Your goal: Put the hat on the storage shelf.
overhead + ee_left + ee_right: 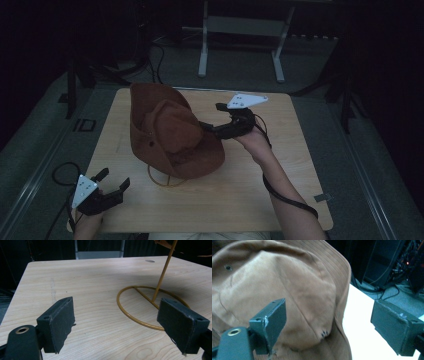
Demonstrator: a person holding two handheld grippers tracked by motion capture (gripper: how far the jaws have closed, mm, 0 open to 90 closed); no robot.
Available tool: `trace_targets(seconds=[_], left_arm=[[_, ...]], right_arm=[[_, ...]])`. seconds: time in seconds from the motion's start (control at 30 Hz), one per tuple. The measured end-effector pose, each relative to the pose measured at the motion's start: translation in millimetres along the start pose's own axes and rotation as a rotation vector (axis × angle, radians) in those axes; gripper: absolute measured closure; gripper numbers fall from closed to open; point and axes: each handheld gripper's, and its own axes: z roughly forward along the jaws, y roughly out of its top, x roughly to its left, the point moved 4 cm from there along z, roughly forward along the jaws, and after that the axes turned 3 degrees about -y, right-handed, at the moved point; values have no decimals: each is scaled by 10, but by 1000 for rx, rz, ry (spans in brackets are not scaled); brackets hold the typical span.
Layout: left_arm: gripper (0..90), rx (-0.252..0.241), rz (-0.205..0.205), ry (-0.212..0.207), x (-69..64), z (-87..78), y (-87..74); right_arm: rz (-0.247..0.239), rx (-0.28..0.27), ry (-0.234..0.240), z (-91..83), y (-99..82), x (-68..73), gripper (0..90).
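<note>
Right gripper (210, 116) jaws apart, nothing clamped, one at hat's crown, tips at hat's right side; left gripper (114, 181) jaws apart, empty, near table's front left corner; brown hat (170, 131) sits tilted on gold wire stand (147, 307) mid-table; stand's ring base flat on wooden table (235, 195), just ahead of left jaws.

Dim, underexposed high view; surroundings fall to black; gripper views brighter, slightly soft.

The hat (172, 131) sits on a stand (150, 305) on the table (240, 195).
</note>
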Motion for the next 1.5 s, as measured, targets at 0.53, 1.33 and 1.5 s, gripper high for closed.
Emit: trace_targets(seconds=[0.53,1.33,1.5], left_arm=[[153,14,25,-9,-29,17,-16],[129,24,22,-2,-27,25,-22],[126,25,21,-3,-28,28,-23]], right_arm=[[72,50,-64,-200,-548,-263,131],[180,121,-105,-290,-1626,-519,132],[170,148,-101,-334,-1794,-497,133]])
